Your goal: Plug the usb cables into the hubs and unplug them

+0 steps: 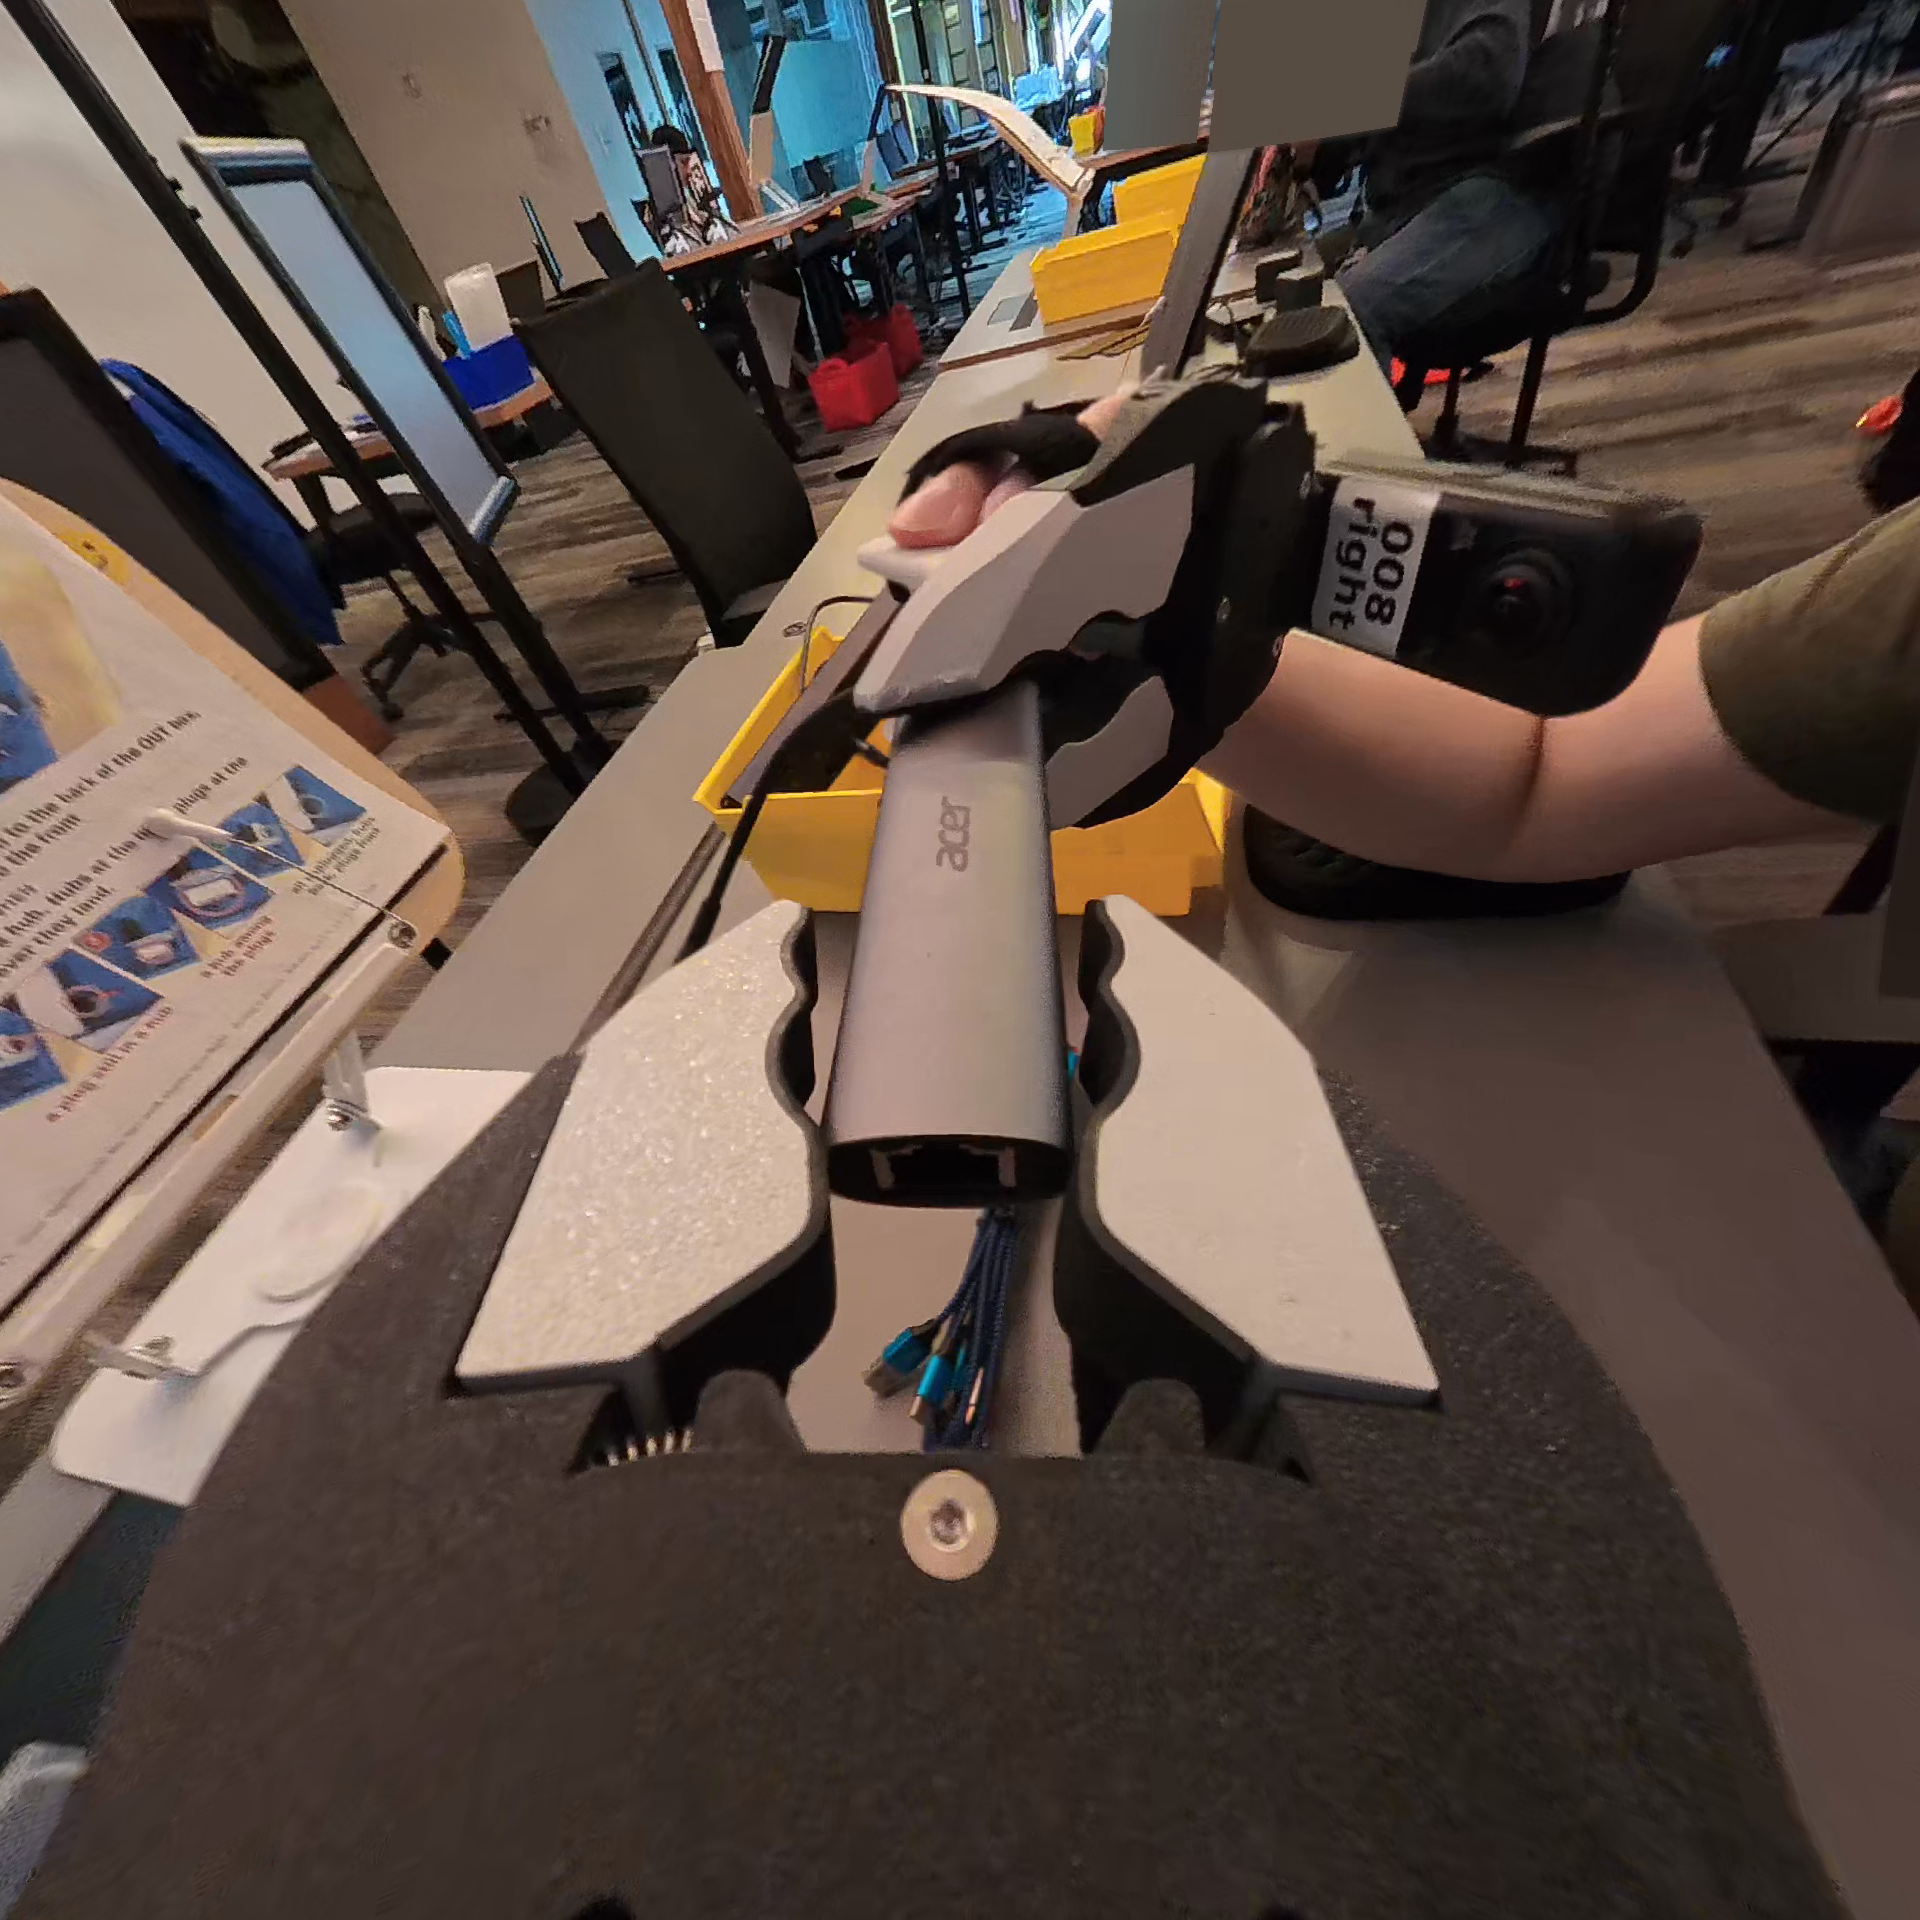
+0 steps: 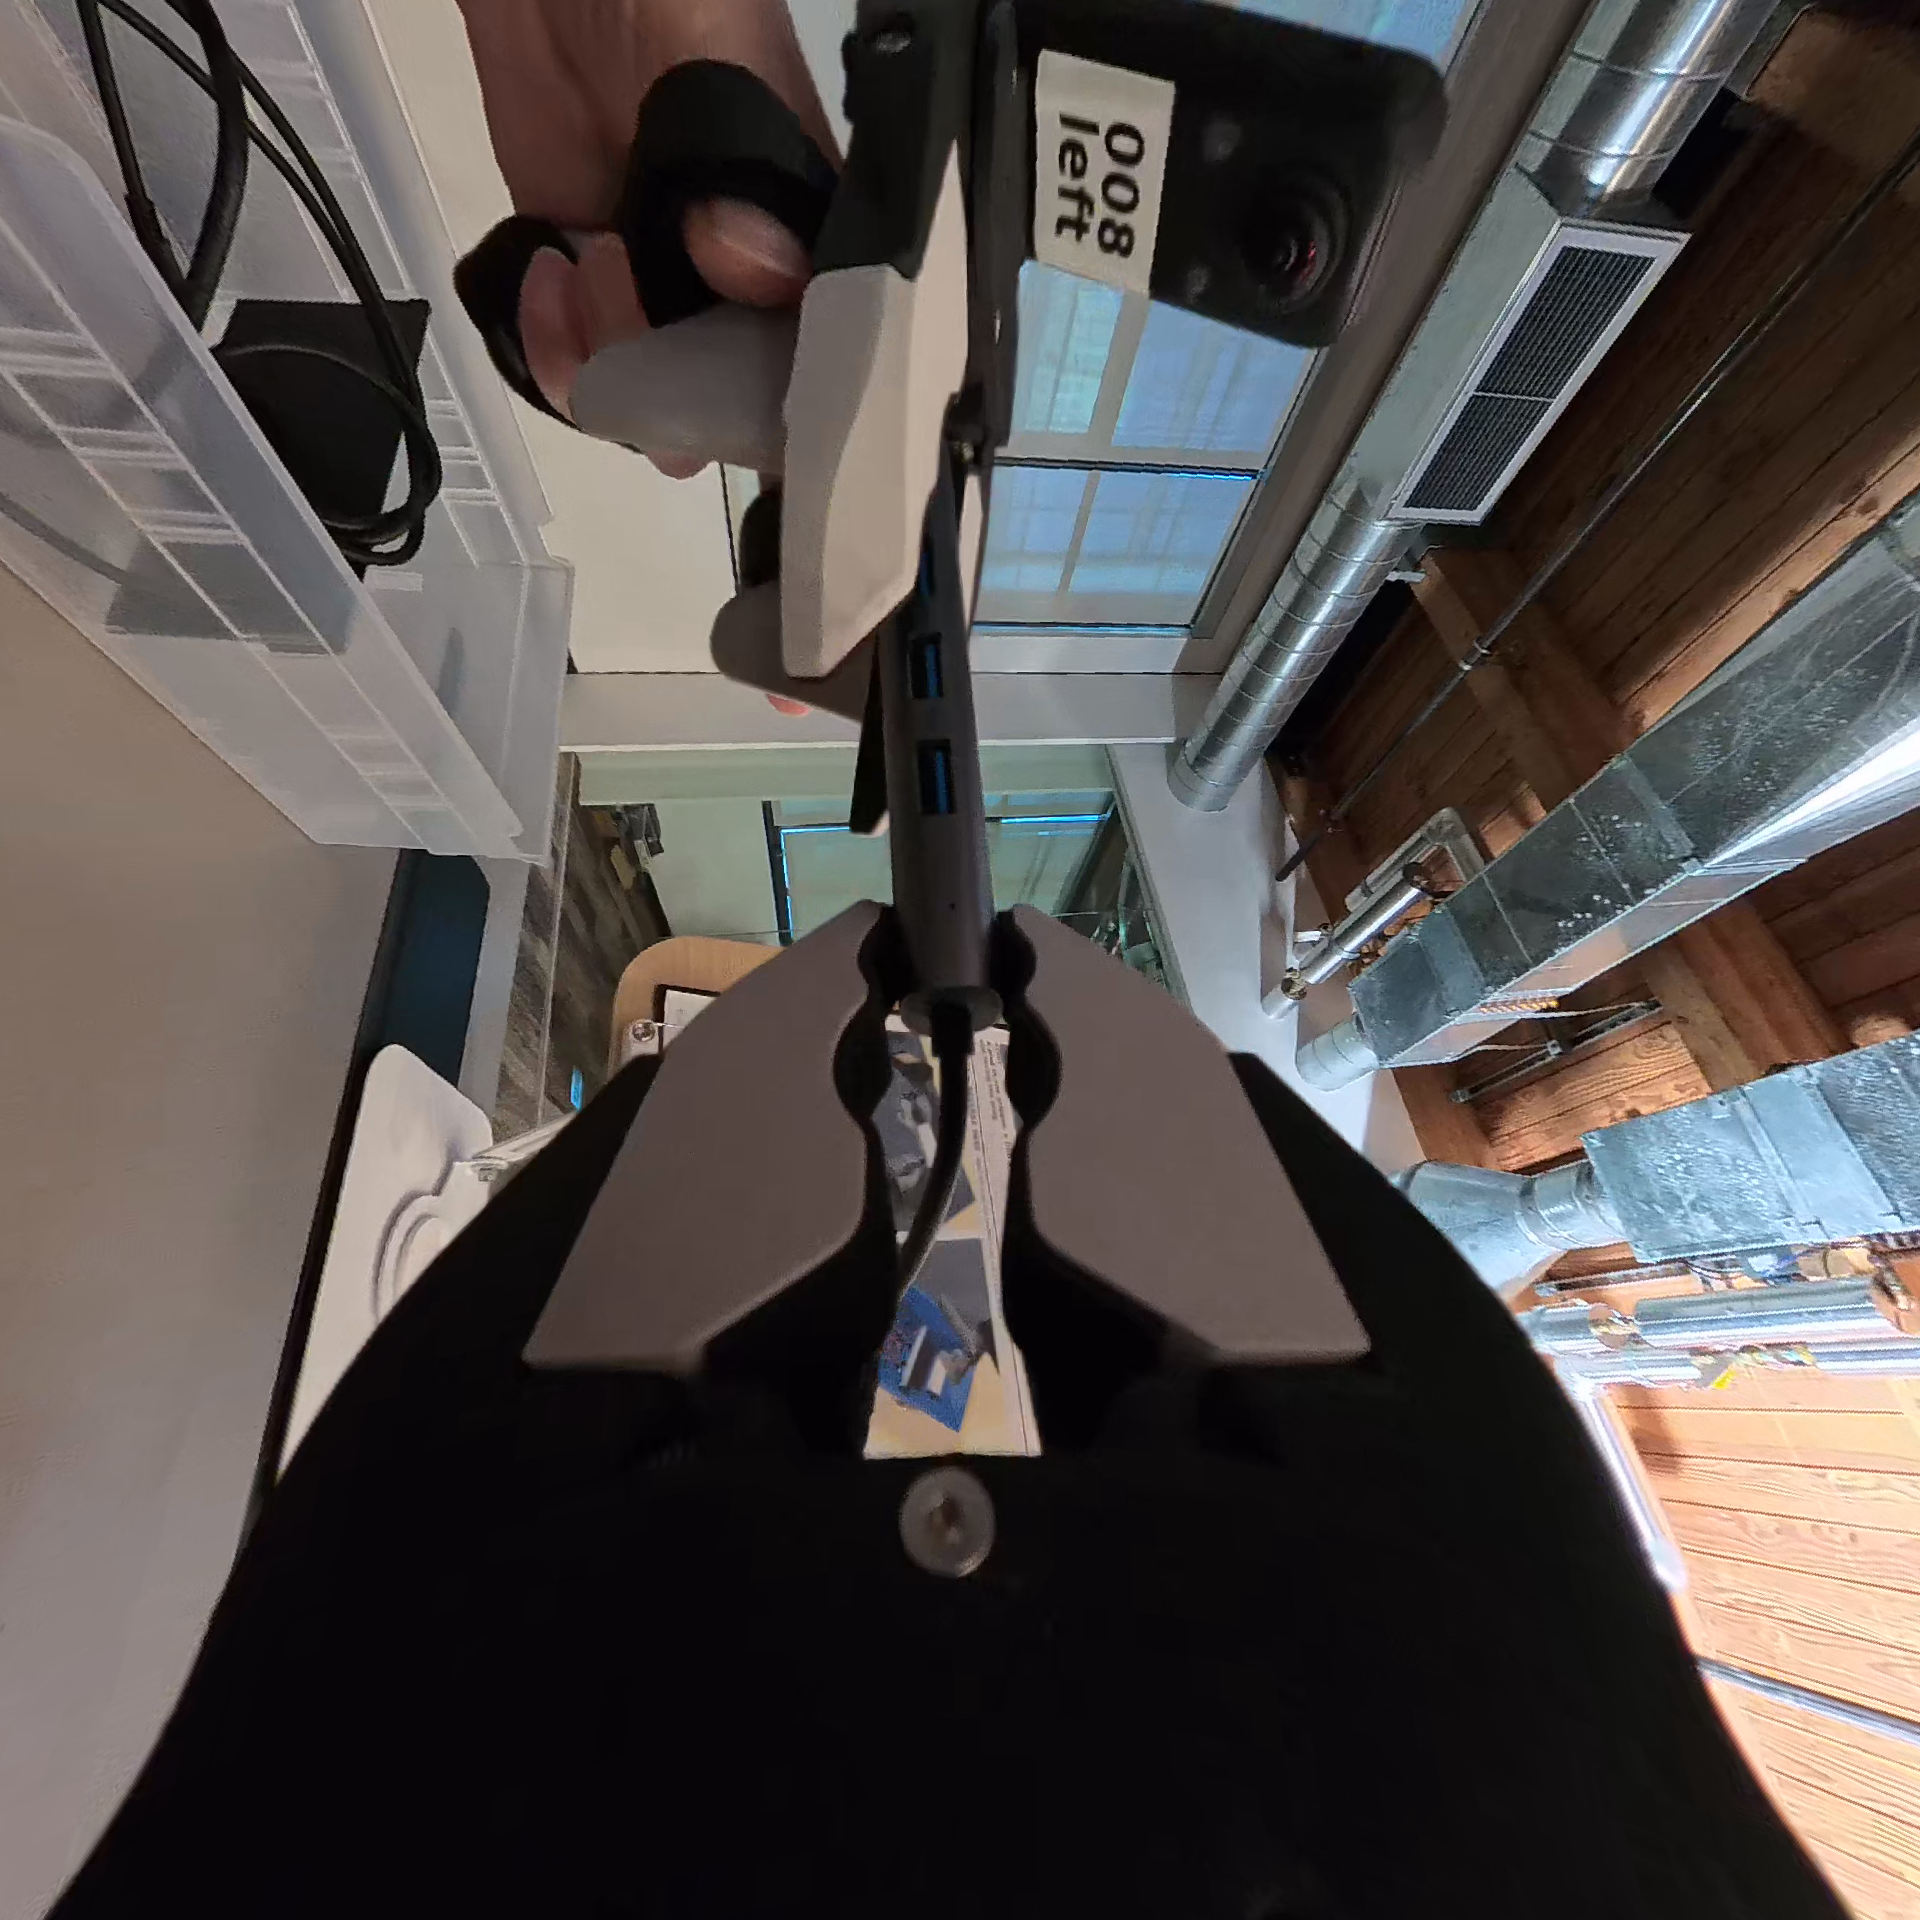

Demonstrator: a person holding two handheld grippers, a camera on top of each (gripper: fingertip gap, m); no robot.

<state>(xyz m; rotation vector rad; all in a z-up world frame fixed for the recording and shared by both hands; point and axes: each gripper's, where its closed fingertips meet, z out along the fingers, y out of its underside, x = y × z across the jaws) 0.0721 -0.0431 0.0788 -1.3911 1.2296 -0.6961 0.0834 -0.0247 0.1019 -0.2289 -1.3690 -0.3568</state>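
Over our grey desk (image 1: 1455, 1091) and yellow bin (image 1: 821, 831), our left gripper (image 1: 945, 977) and right gripper (image 2: 940, 971) each clamp 1 end of the grey USB hub (image 1: 951, 935).

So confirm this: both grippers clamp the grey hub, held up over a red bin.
Wrong about the bin. In the left wrist view the bin under the grey hub is yellow. Left gripper and right gripper do both clamp the hub.
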